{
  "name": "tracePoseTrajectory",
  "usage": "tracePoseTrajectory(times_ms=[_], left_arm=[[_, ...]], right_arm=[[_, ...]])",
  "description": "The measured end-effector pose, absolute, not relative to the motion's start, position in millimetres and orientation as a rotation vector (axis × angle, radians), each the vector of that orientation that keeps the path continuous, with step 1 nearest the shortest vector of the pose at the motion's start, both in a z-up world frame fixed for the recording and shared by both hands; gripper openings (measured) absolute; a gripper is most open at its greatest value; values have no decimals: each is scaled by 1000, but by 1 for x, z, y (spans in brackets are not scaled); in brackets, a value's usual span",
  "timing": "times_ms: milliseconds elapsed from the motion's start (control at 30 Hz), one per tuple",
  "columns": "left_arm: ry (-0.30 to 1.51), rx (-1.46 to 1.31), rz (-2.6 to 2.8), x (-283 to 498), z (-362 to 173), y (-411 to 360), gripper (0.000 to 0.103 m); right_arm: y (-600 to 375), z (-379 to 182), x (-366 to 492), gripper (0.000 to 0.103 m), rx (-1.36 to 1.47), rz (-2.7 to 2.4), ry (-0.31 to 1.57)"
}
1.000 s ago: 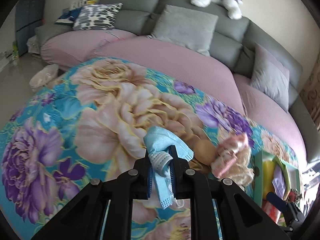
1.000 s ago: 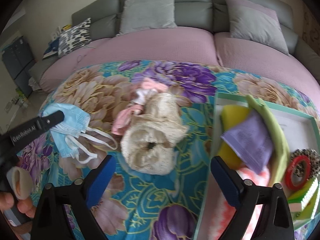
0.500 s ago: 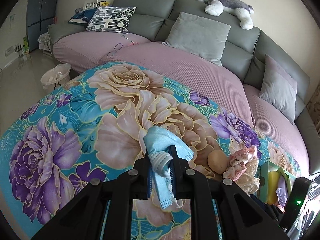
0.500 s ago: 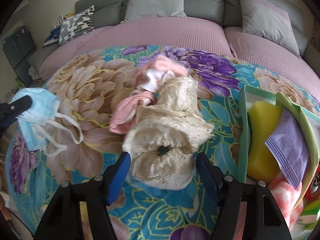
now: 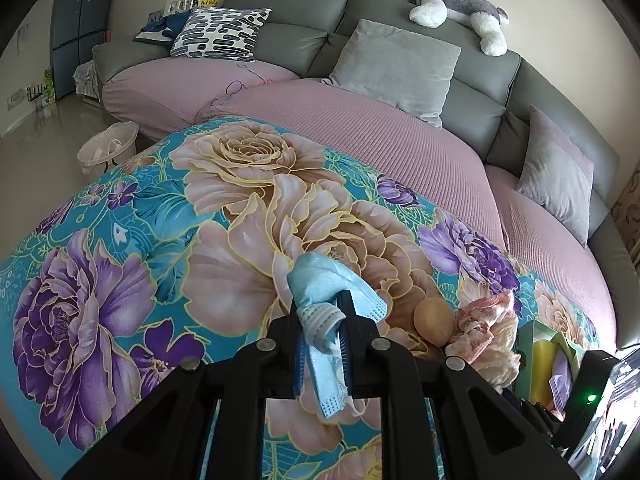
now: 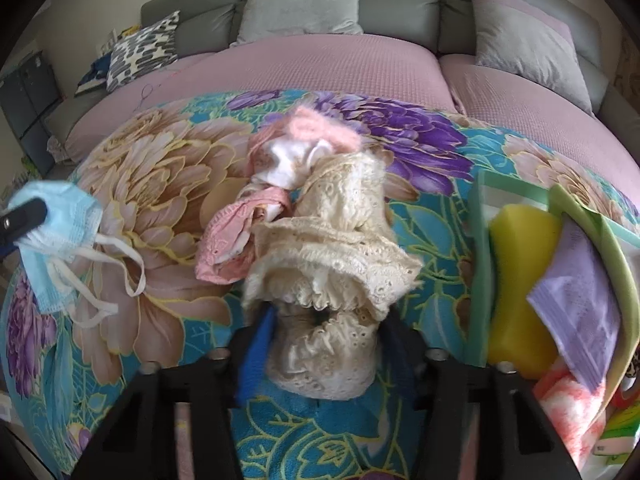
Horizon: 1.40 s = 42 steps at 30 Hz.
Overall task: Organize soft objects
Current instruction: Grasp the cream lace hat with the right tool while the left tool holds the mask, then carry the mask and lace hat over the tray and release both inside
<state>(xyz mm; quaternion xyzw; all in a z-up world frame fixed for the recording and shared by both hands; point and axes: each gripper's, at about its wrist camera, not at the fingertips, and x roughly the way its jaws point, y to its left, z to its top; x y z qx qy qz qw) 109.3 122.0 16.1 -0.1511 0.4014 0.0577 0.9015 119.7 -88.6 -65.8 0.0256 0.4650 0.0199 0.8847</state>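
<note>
My left claw (image 5: 322,322) pinches a thin, crumpled blue mask (image 5: 320,286) above the flowery blanket (image 5: 120,240). My right claw (image 6: 324,344) sits around a frilly cream lace cloth (image 6: 332,256) on the blanket, but I cannot tell if it squeezes.

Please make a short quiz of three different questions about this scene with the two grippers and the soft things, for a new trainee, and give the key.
1. True or false: the left gripper is shut on the blue face mask.
2. Multiple choice: the fingers of the right gripper stand on either side of A) the yellow sponge, B) the cream lace garment, C) the pink cloth.
3. Fill in: the yellow sponge lies in the green ____.

Key: 1 true; 2 B; 3 box. Whether the right gripper already presses the garment cannot be told from the blurred view.
</note>
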Motion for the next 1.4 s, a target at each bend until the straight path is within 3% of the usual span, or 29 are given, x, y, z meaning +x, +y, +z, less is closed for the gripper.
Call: tracePoseTrajectory(times_ms=[67, 267, 833, 1400], left_arm=[[832, -311, 115, 110, 16, 121, 15], [832, -305, 108, 110, 17, 119, 15], [740, -289, 63, 97, 50, 107, 15], [693, -166, -192, 84, 74, -5, 15]], right_arm=[[-94, -64, 119, 28, 84, 51, 961], [-96, -56, 115, 21, 119, 81, 953], [-121, 10, 78, 20, 193, 101, 801], [-239, 33, 28, 20, 254, -195, 758]])
